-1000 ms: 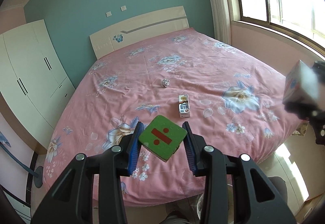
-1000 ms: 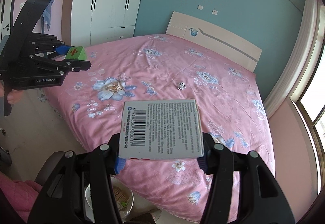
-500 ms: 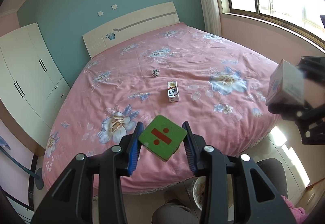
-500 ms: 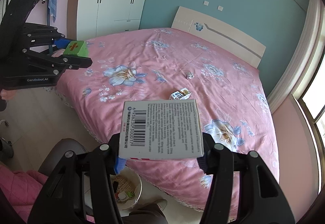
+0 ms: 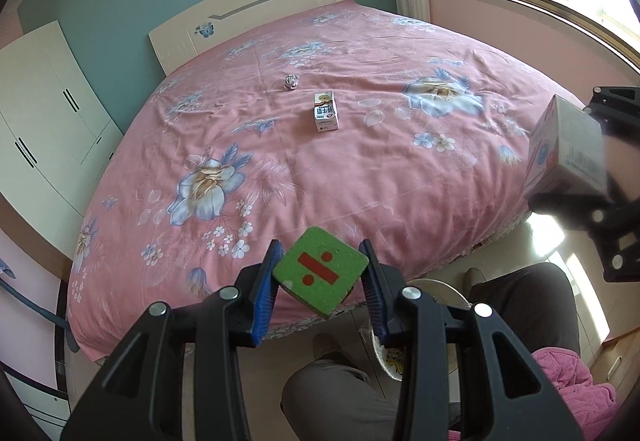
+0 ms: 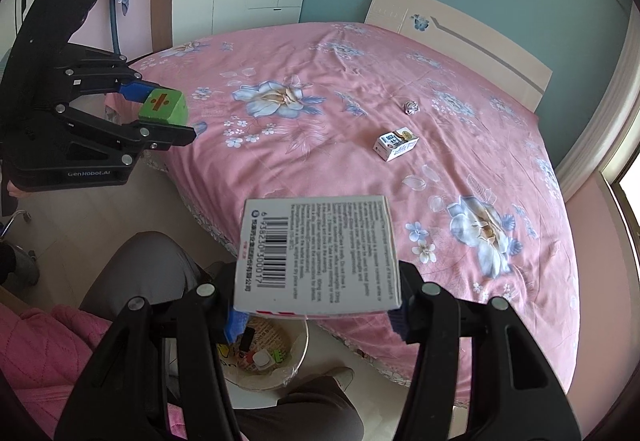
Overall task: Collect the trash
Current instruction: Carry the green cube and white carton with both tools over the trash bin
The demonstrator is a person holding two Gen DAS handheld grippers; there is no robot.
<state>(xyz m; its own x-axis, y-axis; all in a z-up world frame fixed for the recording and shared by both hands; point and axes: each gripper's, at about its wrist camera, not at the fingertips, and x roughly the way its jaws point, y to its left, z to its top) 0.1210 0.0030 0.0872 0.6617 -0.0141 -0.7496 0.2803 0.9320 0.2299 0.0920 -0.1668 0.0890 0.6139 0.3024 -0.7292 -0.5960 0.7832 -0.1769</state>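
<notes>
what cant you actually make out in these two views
- Trash bin: right wrist view, mostly covered by the held white box and right gripper; only part of its contents shows. In the left wrist view, only a sliver of it shows behind the left gripper.
- Crumpled wad on the bed: too small to identify.
- Small carton: print too small to read.
- Green block: underside hidden.

At the bottom centre of the frame the left gripper [image 5: 322, 281] clamps a green block [image 5: 320, 276] between its blue pads, the pink floral bed [image 5: 360, 177] fills the middle with a small carton [image 5: 325, 111] and a crumpled wrapper [image 5: 291, 81] near its centre, and the right gripper [image 5: 592, 161] grips a box [image 5: 568, 149] at the right edge.
</notes>
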